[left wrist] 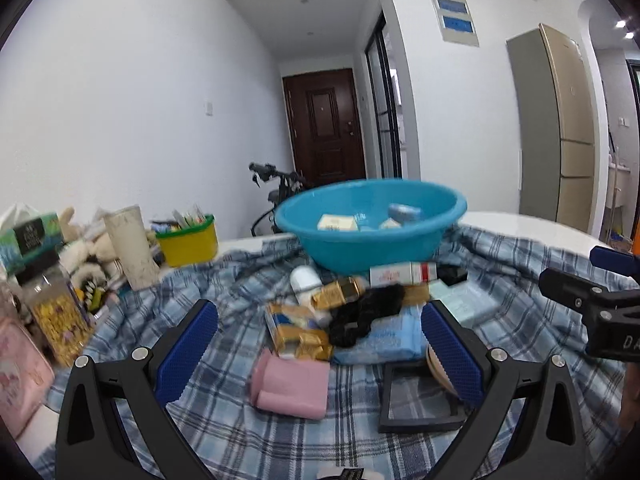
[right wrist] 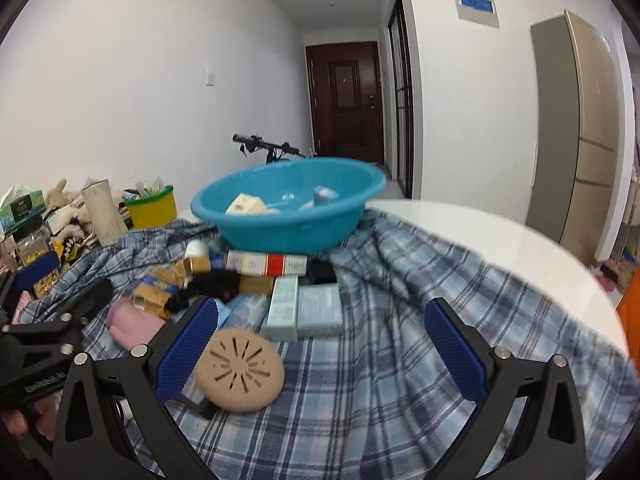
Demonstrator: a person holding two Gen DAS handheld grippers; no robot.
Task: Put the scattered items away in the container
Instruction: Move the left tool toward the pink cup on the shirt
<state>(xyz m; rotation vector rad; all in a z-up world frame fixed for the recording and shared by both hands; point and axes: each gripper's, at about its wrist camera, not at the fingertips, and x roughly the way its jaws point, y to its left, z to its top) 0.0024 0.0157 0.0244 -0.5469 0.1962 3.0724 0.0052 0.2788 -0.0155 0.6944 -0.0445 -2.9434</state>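
Both tongs wide open, nothing in either. Left tongs [left wrist: 320, 344] hang over the near part of the pile w/ a pink pouch [left wrist: 290, 386] between the jaws and a black frame [left wrist: 420, 398] by the right pad. Right tongs [right wrist: 320, 344] sit over bare plaid cloth [right wrist: 380, 380]; a tan disc [right wrist: 239, 370] touches the left pad, rest of the gap is free.

Room to move: right side of the cloth is empty out to the round white table [right wrist: 500, 236] edge. Left side is crowded, w/ a yellow tub [left wrist: 188, 242], a cup [left wrist: 134, 246] and plush stuff packed along that edge.

Basin [left wrist: 370, 224] is teal, round, sitting at the back of the cloth, center-ish, already w/ a few small boxes inside. Scattered stuff lies just in front of it: red/white box [left wrist: 402, 274], gold packs [left wrist: 340, 292], black furry thing [left wrist: 366, 314], two pale green boxes [right wrist: 304, 308] side by side. Slightly blurred, so labels unreadable.
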